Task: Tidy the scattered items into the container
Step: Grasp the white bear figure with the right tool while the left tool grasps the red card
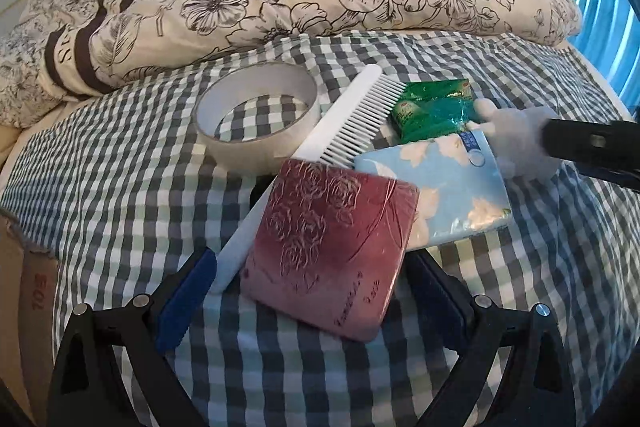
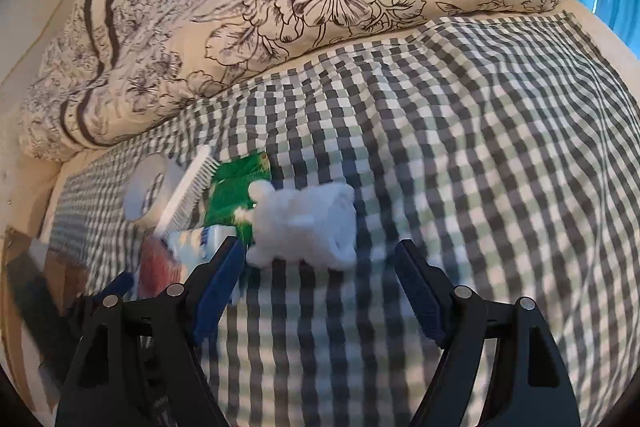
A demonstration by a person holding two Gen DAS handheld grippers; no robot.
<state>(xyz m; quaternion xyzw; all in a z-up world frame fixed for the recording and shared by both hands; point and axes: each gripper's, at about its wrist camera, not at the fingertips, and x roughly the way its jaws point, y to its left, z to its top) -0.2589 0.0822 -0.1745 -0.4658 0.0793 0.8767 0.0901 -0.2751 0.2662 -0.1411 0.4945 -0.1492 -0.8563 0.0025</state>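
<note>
At the far left edge of the left wrist view we see a corner of the cardboard box (image 1: 24,291), its brown flap just showing beside the checked bedsheet (image 1: 120,167). Moving right, the tape roll (image 1: 256,115) lies flat on the sheet, with open cloth to its left and near side. The white comb (image 1: 340,123) runs diagonally past it, touching the roll's right rim, its handle end slipping under the red wallet (image 1: 332,251). The wallet sits between the spread jaws of our left gripper (image 1: 316,291) — wide open, holding nothing, blue pads on either side of the wallet without visibly pressing it. The wallet overlaps the blue tissue pack (image 1: 444,187), and beyond that lies the green sachet (image 1: 432,111), touching the comb's teeth. A white plush toy (image 1: 516,139) rests at the pack's right edge, partly hidden by the dark arm of the other gripper.

From the right wrist view our right gripper (image 2: 320,287) is likewise wide apart and empty; the plush toy (image 2: 308,223) lies just beyond its tips (closer to the left pad). To the right of the toy the sheet stretches bare to the bed's edge — plenty of room. The far side is walled by the flowered quilt (image 2: 300,7).
</note>
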